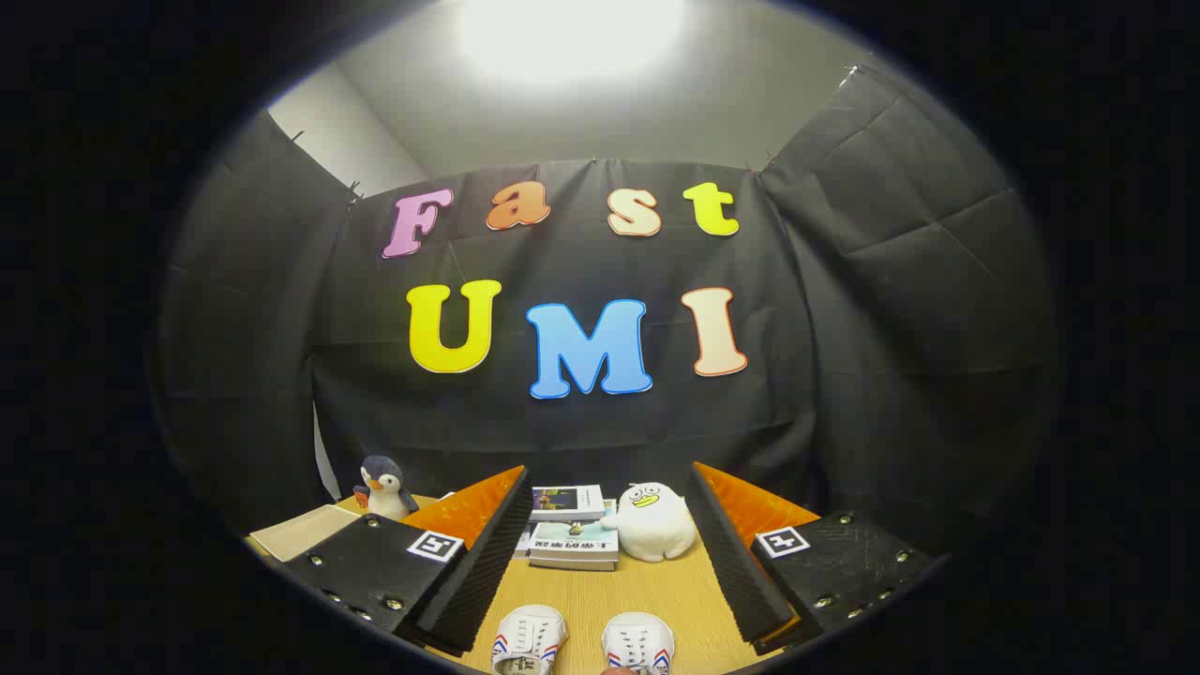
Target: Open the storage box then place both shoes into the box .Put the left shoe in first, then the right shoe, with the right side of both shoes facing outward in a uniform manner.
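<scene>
— Where are we with this?

— Nothing has begun, I'd say. The gripper [600, 562] is held level, its fingers spread wide with nothing between them.

— And the shoes?

— Both at the bottom middle of the frame, on the wooden table [656, 586], toes pointing forward. The near-left shoe [528, 639] and the near-right shoe [638, 643] sit side by side in the gap between the fingers, well below them. Which one is the left shoe I can't quite tell; they're cut off at the edge.

— The storage box?

— It isn't among what I can see from here. Beyond the fingers there's a stack of books [572, 536], a white plush toy [653, 521], and a penguin toy [382, 487] at the lower left.

— So next?

— Opening the box comes first, so the gripper likely needs to tip down and find it before touching either shoe.
</scene>
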The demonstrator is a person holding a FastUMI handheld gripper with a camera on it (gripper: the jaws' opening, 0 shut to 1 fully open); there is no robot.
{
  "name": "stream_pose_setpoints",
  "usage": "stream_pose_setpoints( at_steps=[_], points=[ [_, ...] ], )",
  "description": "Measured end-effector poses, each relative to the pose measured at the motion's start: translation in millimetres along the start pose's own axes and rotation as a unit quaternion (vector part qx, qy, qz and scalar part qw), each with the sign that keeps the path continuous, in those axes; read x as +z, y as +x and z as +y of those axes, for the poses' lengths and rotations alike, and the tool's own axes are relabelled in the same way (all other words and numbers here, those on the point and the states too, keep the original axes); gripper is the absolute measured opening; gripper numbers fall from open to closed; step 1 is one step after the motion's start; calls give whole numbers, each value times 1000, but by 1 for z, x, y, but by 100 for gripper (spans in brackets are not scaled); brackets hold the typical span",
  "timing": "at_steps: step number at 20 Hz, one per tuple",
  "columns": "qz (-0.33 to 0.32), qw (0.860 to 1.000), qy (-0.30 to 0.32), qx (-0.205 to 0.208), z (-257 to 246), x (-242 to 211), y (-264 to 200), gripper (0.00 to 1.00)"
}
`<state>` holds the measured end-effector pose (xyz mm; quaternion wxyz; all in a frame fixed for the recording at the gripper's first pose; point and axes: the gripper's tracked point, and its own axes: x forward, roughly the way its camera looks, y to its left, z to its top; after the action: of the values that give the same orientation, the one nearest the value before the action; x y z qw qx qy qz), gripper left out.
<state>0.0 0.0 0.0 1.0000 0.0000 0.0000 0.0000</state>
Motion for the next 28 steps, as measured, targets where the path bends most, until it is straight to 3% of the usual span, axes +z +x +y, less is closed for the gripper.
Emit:
stream_pose_setpoints(
  at_steps=[17,28],
  points=[
    [17,999,-5,30,30,-15,2,98],
    [107,987,72,99,91,-68,-6,98]
  ],
)
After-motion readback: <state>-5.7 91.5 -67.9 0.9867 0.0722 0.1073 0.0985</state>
